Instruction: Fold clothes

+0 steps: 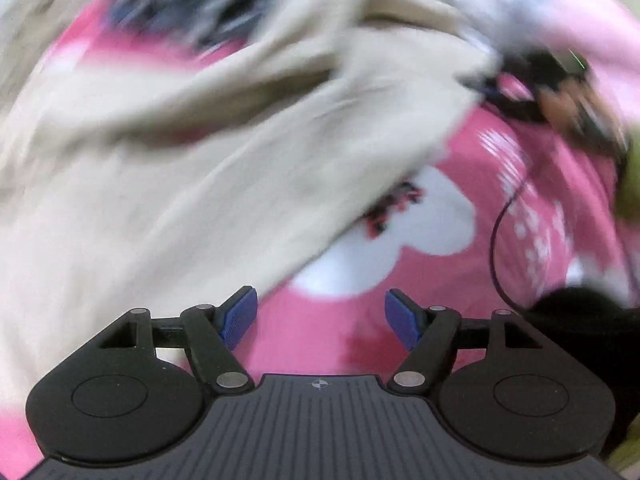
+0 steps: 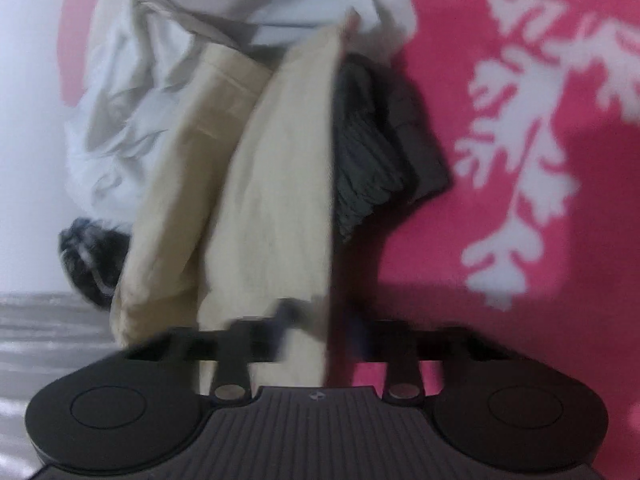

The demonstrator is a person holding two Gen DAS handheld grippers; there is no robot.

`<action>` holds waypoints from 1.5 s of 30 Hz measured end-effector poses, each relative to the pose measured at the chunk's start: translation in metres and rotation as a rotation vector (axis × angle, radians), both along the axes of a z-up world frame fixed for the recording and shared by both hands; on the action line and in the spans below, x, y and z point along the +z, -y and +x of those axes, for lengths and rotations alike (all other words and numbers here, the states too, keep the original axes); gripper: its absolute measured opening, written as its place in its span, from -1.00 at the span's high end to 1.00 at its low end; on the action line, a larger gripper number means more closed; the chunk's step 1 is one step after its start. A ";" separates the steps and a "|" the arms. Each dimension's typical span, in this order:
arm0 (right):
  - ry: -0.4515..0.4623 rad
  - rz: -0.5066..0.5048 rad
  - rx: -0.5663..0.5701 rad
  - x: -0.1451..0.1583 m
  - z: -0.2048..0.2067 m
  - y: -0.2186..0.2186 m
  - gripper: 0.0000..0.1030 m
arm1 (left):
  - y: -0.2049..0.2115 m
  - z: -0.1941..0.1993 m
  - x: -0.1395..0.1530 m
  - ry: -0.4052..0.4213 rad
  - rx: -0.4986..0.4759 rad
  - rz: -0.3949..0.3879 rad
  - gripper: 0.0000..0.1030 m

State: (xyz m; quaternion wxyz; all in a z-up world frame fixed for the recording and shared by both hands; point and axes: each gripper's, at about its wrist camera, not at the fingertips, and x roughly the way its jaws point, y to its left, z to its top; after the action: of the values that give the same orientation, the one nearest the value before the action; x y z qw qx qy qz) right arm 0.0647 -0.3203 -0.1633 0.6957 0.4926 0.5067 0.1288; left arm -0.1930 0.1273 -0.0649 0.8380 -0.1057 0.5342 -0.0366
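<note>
— Pink bedding with a white floral print [image 2: 516, 128] covered the whole surface under both cameras, didn't it?

— It did. Across it lay a long beige cotton garment [image 1: 168, 168], smeared by motion blur in the left wrist view, running from the upper middle down to the lower left.

— And the left gripper [image 1: 321, 316]?

— Its jaws stood wide apart, blue pads [image 1: 239, 316] facing each other with only pink cloth showing between them. The beige fabric passed just beside the left-hand pad; I couldn't tell whether it touched.

— What about the right gripper [image 2: 320, 320]?

— Blurred in its own view, but its fingers were drawn together on a fold of the beige garment [image 2: 272, 200], which stretched away from them towards the top of the frame. In the left wrist view the same gripper [image 1: 486, 88] showed at the upper right, at the far edge of the beige cloth, with a person's hand [image 1: 560, 108] behind it.

— Anything else on the bed?

— A heap: a pale white-grey crumpled garment [image 2: 132, 112] to the left of the beige one, a dark grey ribbed piece of clothing [image 2: 368, 168] tucked against its right side, and a fuzzy black-and-white item [image 2: 92, 256] lower left. A thin black cable [image 1: 500, 240] curved over the pink cloth in the left wrist view.
</note>
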 end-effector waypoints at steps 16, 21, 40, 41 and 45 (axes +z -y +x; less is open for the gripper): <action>0.124 -0.281 0.034 0.107 -0.132 0.030 0.94 | -0.166 -0.133 -0.012 0.062 1.033 -0.110 -0.39; -0.067 -0.284 -0.014 0.067 -0.189 0.051 0.94 | -0.201 -0.129 -0.036 0.057 1.141 -0.161 -0.37; -0.275 -0.318 0.016 0.056 -0.252 0.060 0.68 | -0.206 -0.105 -0.035 -0.006 1.042 0.054 0.74; -0.298 -0.308 0.008 0.052 -0.253 0.064 0.36 | -0.205 -0.103 -0.034 -0.006 1.027 0.072 0.73; -0.243 -0.376 0.046 0.079 -0.256 0.079 0.00 | -0.200 -0.102 -0.033 -0.015 0.993 0.121 0.66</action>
State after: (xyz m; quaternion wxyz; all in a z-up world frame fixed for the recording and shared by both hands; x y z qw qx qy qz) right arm -0.1918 -0.3990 -0.0844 0.7059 0.3546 0.6130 -0.0126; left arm -0.2950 0.3272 -0.0981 0.7551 -0.2987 0.4264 0.3984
